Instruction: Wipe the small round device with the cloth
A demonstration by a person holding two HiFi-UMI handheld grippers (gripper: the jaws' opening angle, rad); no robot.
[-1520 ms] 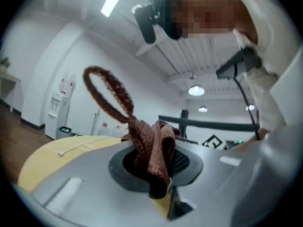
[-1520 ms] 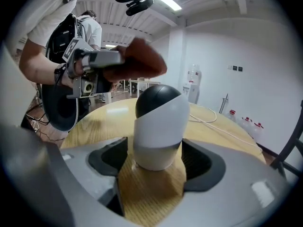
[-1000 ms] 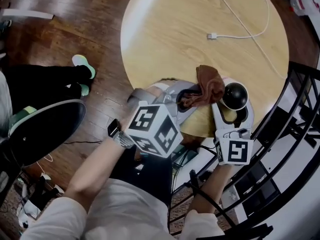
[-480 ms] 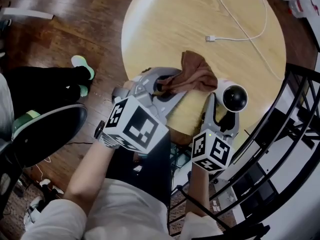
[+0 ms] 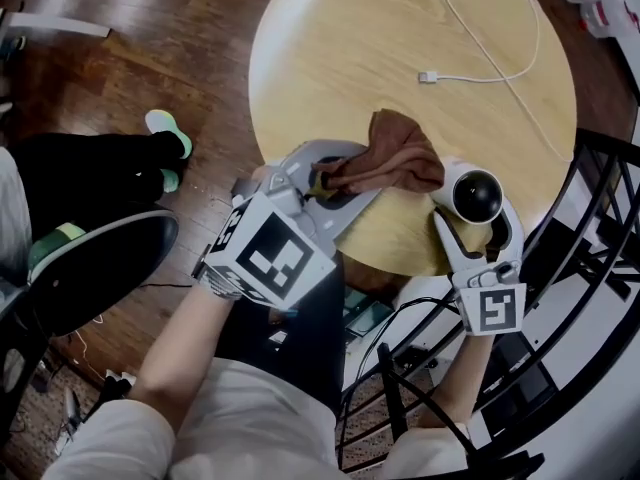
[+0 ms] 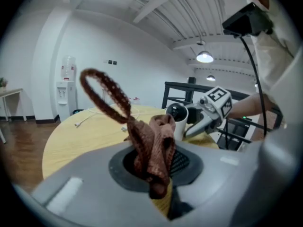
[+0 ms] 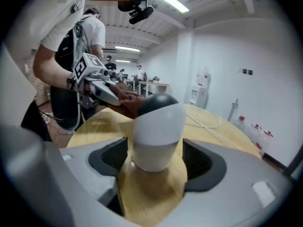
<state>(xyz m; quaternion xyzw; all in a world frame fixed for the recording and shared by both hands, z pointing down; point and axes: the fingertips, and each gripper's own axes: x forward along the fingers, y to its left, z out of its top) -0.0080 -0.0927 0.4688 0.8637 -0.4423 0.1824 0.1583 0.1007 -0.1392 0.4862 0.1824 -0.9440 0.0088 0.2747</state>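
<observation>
Tabletop [image 5: 350, 88] middle lies bare; white cable [image 5: 428, 76] crosses its far side, black railing [image 5: 610, 145] hems the right.

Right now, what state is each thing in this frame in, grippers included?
cloth, bunched, one end clamped.
left gripper, shut on the cloth.
small round device, upright on the table, near its edge.
right gripper, open; its jaws have just been opening, the device between them.
white cable, lying loose on the table, plug end free.
</observation>
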